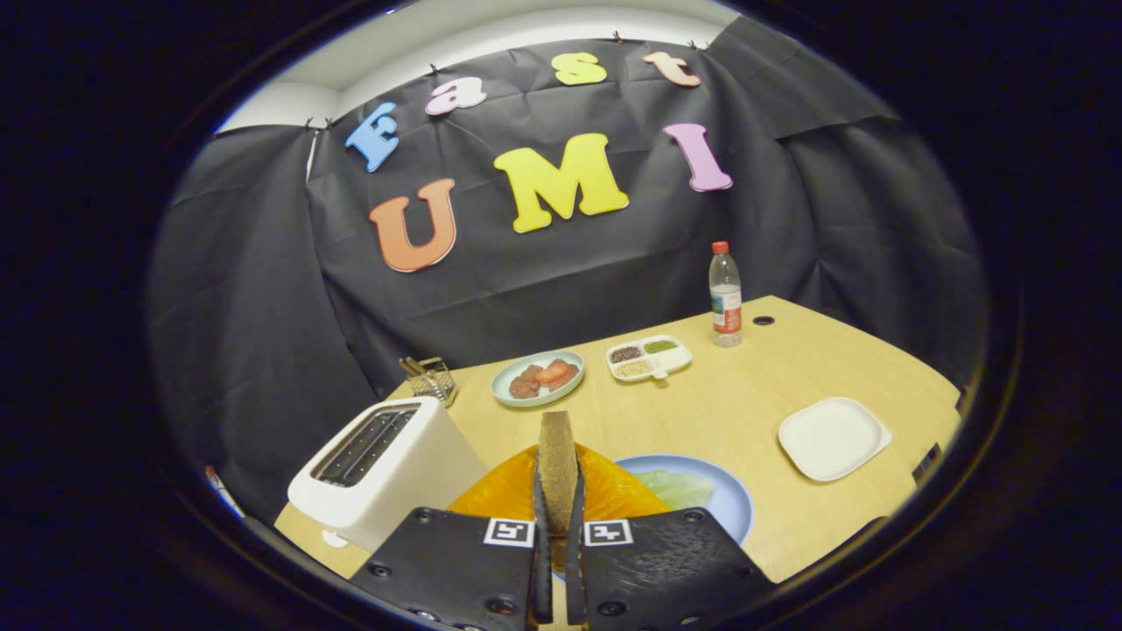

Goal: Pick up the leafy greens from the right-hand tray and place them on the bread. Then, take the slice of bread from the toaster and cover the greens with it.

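Gripper (557, 561) jaws closed on the bread slice (557, 460), held upright on edge between them. Just beyond: blue plate (727, 508) carrying greens (675, 486). Toaster (386, 469) stands left on the counter (745, 394). White tray (833, 438) lies right, well apart.

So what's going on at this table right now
The hand-held gripper is shut on a slice of bread, holding it upright on edge between its fingers, above a blue plate. The plate holds something orange with pale leafy greens lying by it. The white toaster stands just left, its slots looking empty. An empty white tray sits to the right.
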### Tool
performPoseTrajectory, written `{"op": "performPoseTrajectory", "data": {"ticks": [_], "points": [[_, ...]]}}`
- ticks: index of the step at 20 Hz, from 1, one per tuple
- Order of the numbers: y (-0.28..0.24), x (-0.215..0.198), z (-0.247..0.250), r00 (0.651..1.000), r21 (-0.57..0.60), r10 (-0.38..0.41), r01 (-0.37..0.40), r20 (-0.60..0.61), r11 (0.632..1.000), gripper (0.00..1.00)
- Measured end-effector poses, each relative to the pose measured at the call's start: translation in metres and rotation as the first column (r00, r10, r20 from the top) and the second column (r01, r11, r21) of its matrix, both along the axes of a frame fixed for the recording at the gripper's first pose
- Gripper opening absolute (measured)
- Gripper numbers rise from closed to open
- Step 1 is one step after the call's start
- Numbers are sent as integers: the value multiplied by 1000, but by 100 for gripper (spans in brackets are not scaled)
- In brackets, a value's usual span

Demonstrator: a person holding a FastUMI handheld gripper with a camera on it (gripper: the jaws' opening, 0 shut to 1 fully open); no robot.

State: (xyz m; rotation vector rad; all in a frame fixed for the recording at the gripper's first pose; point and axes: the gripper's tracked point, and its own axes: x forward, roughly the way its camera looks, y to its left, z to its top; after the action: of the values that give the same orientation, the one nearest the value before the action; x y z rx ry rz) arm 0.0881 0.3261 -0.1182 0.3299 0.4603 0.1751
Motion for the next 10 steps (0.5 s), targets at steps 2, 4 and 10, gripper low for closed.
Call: {"op": "performPoseTrajectory", "data": {"ticks": [2,4,10], "points": [[-4,1,-10,1000,29,2,-2,-19,1000,6],[-7,0,-15,999,64,2,0,-32,998,6],[-15,1,-42,997,151,21,-9,-72,988,6]]}}
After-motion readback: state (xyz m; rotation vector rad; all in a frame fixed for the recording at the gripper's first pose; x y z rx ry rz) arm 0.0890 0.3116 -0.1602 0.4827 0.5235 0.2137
